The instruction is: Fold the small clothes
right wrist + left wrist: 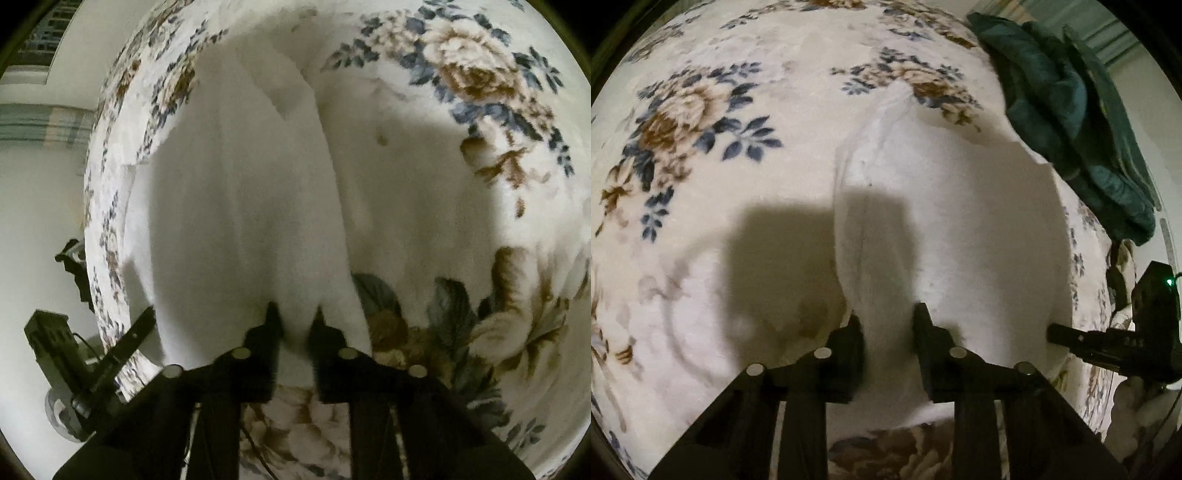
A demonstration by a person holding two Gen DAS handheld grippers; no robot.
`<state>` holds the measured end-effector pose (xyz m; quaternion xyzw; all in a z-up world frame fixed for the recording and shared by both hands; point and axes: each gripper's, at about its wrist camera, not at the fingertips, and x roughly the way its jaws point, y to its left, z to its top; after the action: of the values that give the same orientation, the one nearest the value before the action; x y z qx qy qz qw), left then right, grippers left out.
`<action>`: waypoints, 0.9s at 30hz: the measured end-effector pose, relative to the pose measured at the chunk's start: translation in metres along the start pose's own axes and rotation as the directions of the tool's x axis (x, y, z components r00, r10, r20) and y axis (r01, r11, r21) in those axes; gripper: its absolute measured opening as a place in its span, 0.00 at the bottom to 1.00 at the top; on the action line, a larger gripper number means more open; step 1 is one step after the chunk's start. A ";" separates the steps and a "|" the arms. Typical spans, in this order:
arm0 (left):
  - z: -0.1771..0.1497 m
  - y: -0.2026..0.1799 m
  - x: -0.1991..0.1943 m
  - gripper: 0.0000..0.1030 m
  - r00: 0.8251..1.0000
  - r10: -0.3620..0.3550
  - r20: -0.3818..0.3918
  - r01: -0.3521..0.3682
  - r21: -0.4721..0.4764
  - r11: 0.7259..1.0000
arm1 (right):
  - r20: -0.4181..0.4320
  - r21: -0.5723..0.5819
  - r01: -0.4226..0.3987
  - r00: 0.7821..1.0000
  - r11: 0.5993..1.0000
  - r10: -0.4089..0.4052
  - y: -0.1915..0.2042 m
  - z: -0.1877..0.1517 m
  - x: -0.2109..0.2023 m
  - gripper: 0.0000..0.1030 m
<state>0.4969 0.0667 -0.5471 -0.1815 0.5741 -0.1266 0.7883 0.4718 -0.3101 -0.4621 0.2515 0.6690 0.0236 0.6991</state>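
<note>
A small white garment [953,229] lies spread on a floral blanket [701,110]. My left gripper [888,317] is closed on the garment's near edge, with white cloth bunched between its fingers. In the right wrist view the same white garment [251,192] runs away from the camera, and my right gripper [295,314] is closed on its near edge with cloth pinched between the fingers. The right gripper also shows in the left wrist view [1108,339] at the garment's right edge. The left gripper shows in the right wrist view [125,343] at the lower left.
A dark green cloth pile [1071,110] lies at the blanket's far right. The blanket's edge [107,221] drops off on the left of the right wrist view, with a pale floor [40,206] beyond. The floral blanket [480,147] stretches to the right.
</note>
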 end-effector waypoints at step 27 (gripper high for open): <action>0.143 -0.023 0.019 0.02 0.996 -0.034 0.086 0.024 0.109 0.994 | 0.189 -0.182 0.085 0.981 0.980 -0.050 0.067 0.142 -0.023 0.04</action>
<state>0.6393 0.0578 -0.5143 -0.1521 0.5286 -0.1609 0.8195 0.6244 -0.3057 -0.4180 0.1619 0.6046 0.0400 0.7789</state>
